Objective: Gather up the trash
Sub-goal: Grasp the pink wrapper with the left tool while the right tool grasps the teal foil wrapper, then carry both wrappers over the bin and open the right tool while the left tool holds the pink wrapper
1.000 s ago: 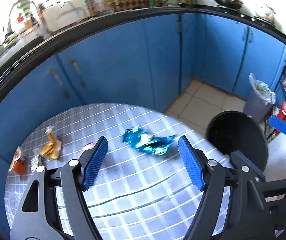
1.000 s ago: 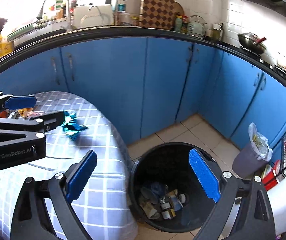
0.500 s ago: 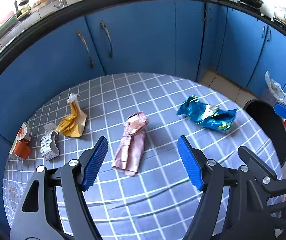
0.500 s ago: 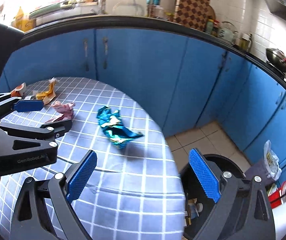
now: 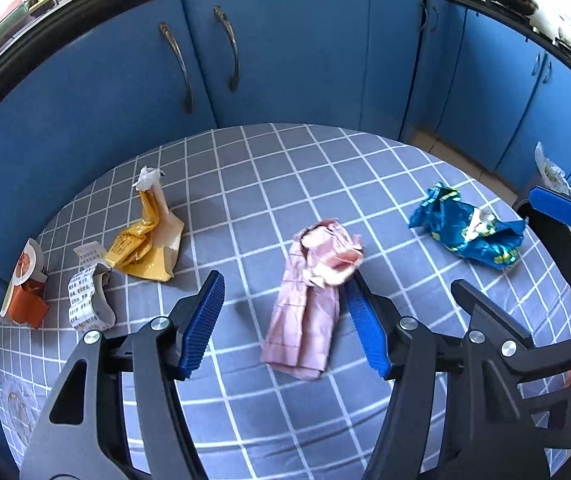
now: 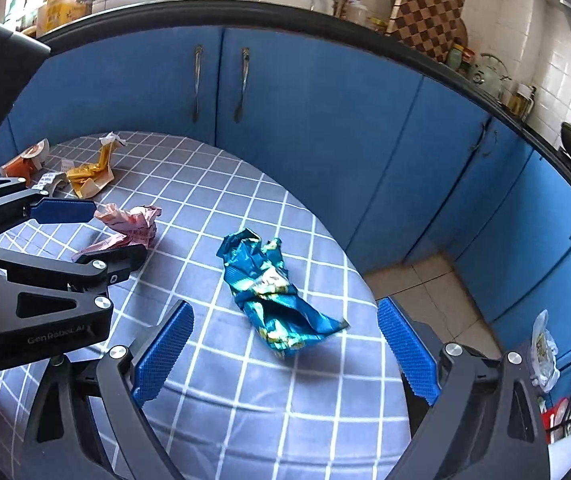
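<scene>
**Two tongs over the trash on the checked bench**

On the far left of the bench [image 5: 245,168], which carries a grey cloth with white lines, an orange carton [image 5: 23,300] lies at the edge. Just beside it there is a curled white paper slip [image 5: 85,300], and next to this a crumpled yellow wrapper [image 5: 145,248] with a white twisted end.

The left tongs [image 5: 281,322] point down at the bench. Their jaws are closing, and the pink wrapper [image 5: 309,304] lies between them. The right blue pad is just beside the wrapper, perhaps touching its edge; the left pad is clearly apart from it, so the wrapper is not gripped. From the right wrist view the pink wrapper also lies flat on the cloth between the two fingers of these tongs.

More to the right, the blue foil wrapper [image 6: 273,288] lies crumpled on the bench, near its right edge and well apart from the pink one. The right tongs [image 6: 283,354] hang above it with the jaws wide; both blue pads are away from the foil, and they hold nothing.

Behind the bench stand blue cabinet doors [image 6: 325,120]. At the far right, on the tiled floor, a small bin with a white bag [image 6: 543,352] stands near the cabinets.
</scene>
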Demonstrator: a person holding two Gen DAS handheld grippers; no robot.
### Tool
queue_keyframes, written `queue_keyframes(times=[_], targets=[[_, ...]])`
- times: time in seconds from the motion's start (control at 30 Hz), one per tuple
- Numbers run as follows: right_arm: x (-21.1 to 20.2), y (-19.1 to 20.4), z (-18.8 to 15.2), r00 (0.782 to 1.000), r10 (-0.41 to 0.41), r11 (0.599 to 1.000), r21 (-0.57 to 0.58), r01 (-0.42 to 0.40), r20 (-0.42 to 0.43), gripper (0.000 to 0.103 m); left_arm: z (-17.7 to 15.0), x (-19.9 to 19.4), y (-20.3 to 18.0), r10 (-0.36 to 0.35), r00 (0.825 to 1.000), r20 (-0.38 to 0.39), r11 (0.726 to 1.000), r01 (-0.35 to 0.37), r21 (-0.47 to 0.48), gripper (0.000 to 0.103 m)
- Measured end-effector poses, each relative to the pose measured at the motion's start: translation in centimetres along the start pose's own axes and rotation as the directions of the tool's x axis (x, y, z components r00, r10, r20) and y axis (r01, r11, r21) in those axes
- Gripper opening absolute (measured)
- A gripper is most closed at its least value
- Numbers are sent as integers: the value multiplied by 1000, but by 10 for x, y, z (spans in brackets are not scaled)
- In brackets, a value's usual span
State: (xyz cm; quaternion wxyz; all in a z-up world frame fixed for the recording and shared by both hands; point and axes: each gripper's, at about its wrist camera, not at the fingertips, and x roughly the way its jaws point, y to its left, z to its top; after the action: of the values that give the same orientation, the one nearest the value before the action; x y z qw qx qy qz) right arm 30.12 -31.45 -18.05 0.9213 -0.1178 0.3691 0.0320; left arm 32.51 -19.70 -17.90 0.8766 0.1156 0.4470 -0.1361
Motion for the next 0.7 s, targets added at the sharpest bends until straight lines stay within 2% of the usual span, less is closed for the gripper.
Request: queue_keyframes(times=[0.17, 0.23, 0.27, 0.33, 0.4, 0.47, 0.53, 0.7], targets=[[12, 5, 6, 999, 21, 999, -30, -22, -24, 87, 2, 5, 5, -12, 1000, -1, 1000, 12, -8, 63], [15, 8, 6, 999, 28, 999, -44, -29, -41, 70, 3, 6, 5, -11, 1000, 2, 1000, 11, 0, 63], [16, 8, 6, 998, 38, 998, -44, -40, -43, 67, 3, 6, 4, -10, 1000, 3, 1000, 10, 1, 63], [14, 8, 4, 998, 56, 997, -42, -58, -42, 52, 4, 8, 5, -12, 1000, 4, 1000, 12, -4, 62], [12, 8, 3, 996, 74, 997, -35, -76, -43, 42, 5, 9, 6, -23, 1000, 2, 1000, 23, -9, 58], [11, 10, 2, 996, 75, 996, -39, -76, -43, 39, 5, 9, 7, -26, 1000, 3, 1000, 26, -10, 52], [8, 13, -1, 996, 82, 995, -50, -84, -43, 36, 3, 7, 4, -22, 1000, 9, 1000, 22, -6, 37], [0, 13, -8, 995, 93, 995, -35, -94, -43, 34, 0, 3, 2, -20, 1000, 7, 1000, 20, -9, 30]])
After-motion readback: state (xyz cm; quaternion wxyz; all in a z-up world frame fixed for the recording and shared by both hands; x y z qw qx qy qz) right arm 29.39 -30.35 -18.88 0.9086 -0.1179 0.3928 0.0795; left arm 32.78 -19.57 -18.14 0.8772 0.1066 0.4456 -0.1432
